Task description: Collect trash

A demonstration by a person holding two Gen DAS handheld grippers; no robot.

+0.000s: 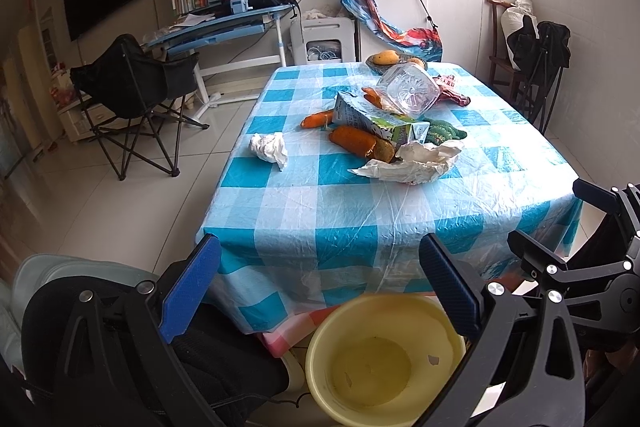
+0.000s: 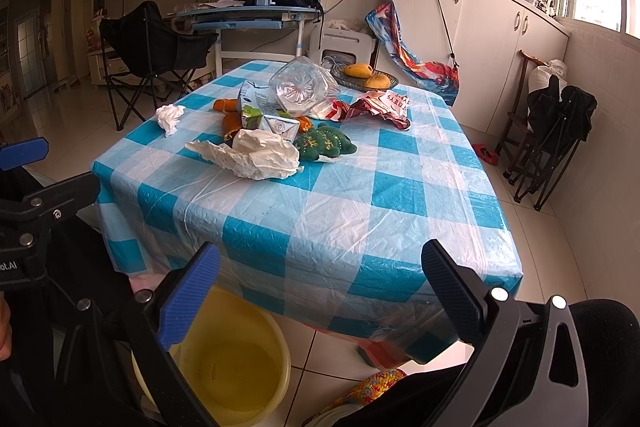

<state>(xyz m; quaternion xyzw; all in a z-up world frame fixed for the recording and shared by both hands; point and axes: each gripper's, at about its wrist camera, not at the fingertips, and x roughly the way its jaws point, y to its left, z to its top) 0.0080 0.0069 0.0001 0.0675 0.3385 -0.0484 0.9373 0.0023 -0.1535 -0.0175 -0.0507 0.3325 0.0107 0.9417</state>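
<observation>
Two grippers hang at the bottom of their frames, both spread wide and holding nothing: the left gripper [image 1: 320, 287] and the right gripper [image 2: 320, 287]. Just beyond them, low in each view, a yellow basin [image 1: 384, 359] sits on the floor by the near edge of the table [image 1: 360, 219], seemingly the place for the rubbish. The trash lies further off, at mid-frame. Nearest is a crumpled plastic wrap [image 2: 256, 153], with a wadded tissue [image 1: 269, 149] apart to its left. Behind them a milk carton [image 1: 376, 121] leans across several carrots [image 1: 356, 141], and a clear plastic bottle [image 1: 408, 91] rests tilted on top. A red wrapper [image 2: 380, 105] lies right of the bottle, and a green plush toy [image 2: 326, 143] touches the wrap.

The heap is the risk: pulling the carton first would likely roll the bottle off. The slick tablecloth could drag. Far back, the dish of mangoes [image 2: 366, 77] is probably not trash.
</observation>
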